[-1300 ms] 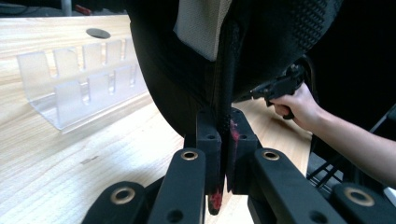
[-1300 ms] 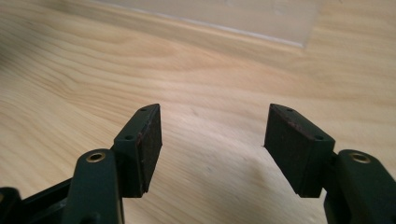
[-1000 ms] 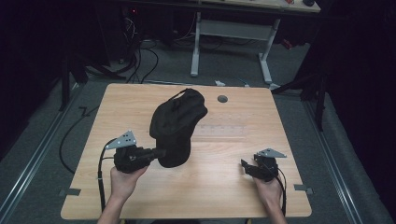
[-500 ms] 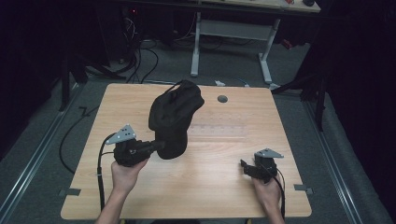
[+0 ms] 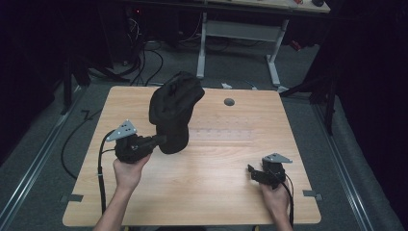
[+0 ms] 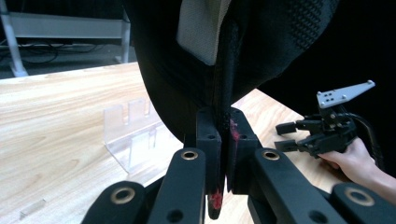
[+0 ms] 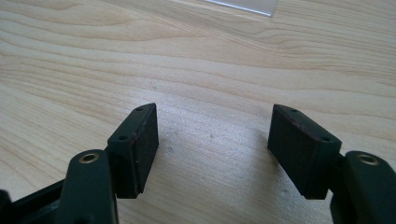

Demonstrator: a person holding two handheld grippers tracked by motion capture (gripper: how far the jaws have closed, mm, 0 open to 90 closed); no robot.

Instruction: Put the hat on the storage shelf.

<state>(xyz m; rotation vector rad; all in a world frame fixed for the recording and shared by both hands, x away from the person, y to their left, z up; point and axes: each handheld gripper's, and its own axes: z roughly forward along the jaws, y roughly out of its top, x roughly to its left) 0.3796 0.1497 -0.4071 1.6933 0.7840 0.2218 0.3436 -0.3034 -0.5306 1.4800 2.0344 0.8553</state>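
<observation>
While the left gripper [image 5: 156, 141] is closed tightly on the lower edge of the black cap [image 5: 174, 109], which rises just above it over the tabletop [image 5: 216, 163], the right gripper [image 5: 252, 172] rests well apart, wide open and empty.

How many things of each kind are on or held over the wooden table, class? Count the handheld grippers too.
Black bag: 1
Clear plastic stand: 1
Grippers: 2, left gripper and right gripper
Total: 4
</observation>
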